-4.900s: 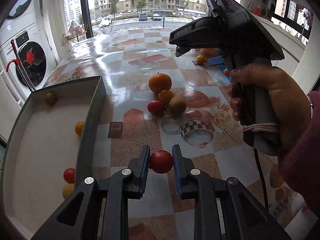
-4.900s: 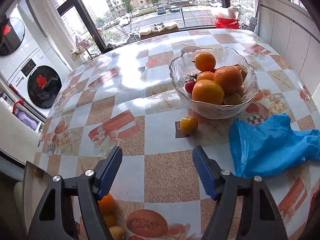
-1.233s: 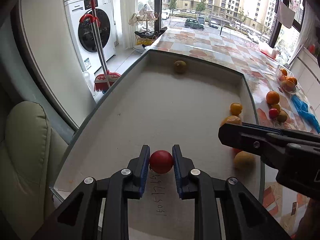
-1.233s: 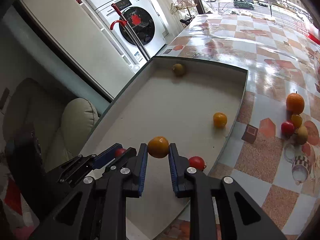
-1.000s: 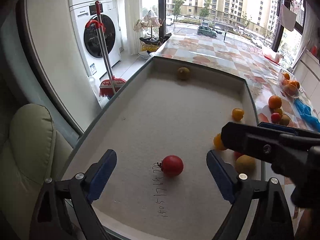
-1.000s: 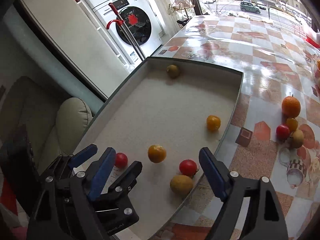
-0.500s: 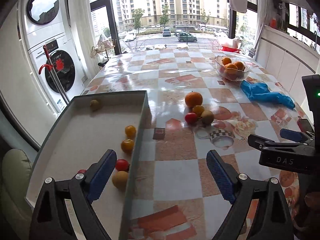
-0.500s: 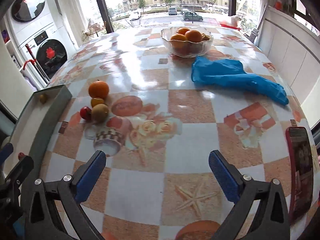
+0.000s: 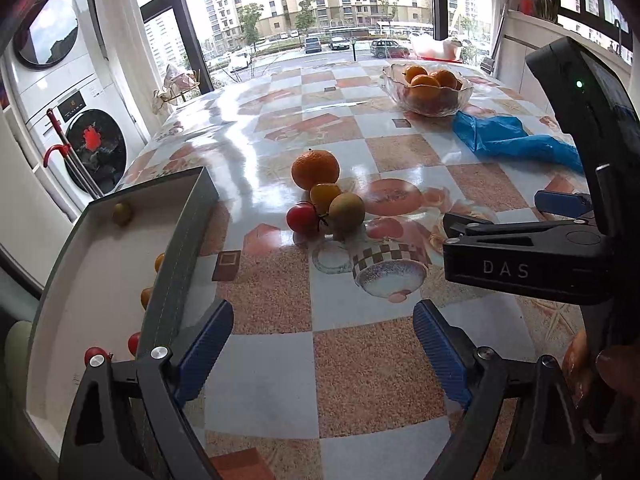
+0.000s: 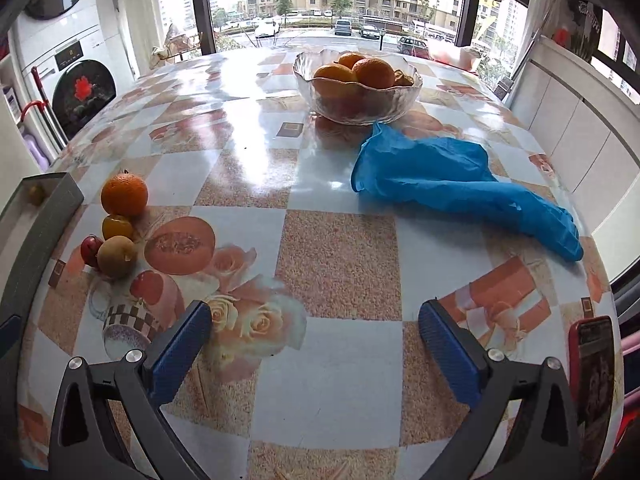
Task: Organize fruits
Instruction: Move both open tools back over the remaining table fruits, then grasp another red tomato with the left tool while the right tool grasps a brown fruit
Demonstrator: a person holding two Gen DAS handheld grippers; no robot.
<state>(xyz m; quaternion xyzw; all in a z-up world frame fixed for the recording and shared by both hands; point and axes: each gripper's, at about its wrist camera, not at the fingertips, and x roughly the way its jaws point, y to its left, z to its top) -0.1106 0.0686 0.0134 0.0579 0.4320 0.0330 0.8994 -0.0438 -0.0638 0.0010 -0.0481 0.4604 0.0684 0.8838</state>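
both grippers (image 9: 322,344) (image 10: 314,340) spread wide, 4 fruits (image 9: 324,204) clustered beside tray (image 9: 176,248)

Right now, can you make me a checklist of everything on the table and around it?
Surface: checkered fruit-print tablecloth, glossy.
Job's things: big orange, small yellow fruit, red tomato and greenish-brown fruit clustered together; grey tray with white floor holding several fruits; glass bowl of oranges.
Clutter: crumpled blue plastic glove; red-cased phone at table edge.
Grippers: left gripper and right gripper, jaws wide open, empty.
Cables: nothing seen.
Surroundings: white washing machine, windows, street.
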